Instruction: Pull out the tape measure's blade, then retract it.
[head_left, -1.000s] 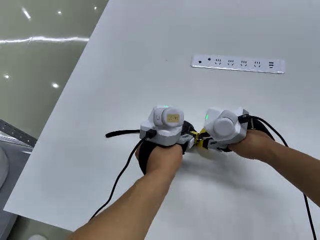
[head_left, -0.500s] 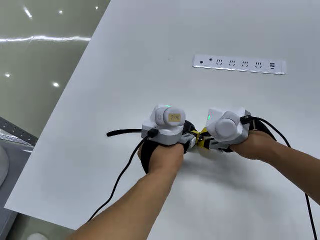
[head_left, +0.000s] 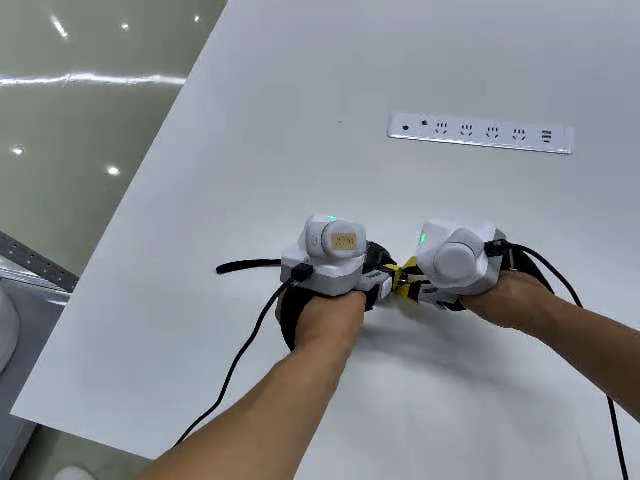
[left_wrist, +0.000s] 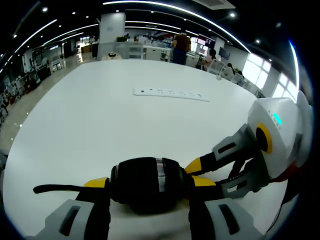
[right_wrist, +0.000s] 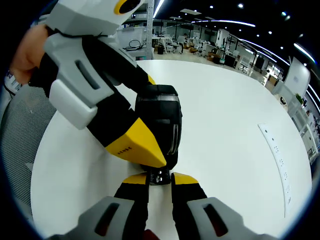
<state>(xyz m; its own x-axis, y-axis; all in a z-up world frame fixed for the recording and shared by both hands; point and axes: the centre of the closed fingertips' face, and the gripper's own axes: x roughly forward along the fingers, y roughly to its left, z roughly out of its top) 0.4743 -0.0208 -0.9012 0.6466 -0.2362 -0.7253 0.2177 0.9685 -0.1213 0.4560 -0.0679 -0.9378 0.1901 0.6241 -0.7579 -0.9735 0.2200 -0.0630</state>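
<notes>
Gripping looks done, so the pull-out is just beginning. The left hand-held gripper (left_wrist: 148, 189) is clamped on the black tape measure (right_wrist: 160, 117), held low at the desk (head_left: 300, 120). The right hand-held gripper (right_wrist: 160, 180) is pinched onto the blade tip (right_wrist: 159, 175) at the case mouth. No blade shows yet, so the next move calls for a straight, steady pull away from the left hand-held gripper. A power strip (head_left: 480, 133) lies well beyond both. A black strap (head_left: 245, 266) trails off the left one's far side — neither blocks the path.
</notes>
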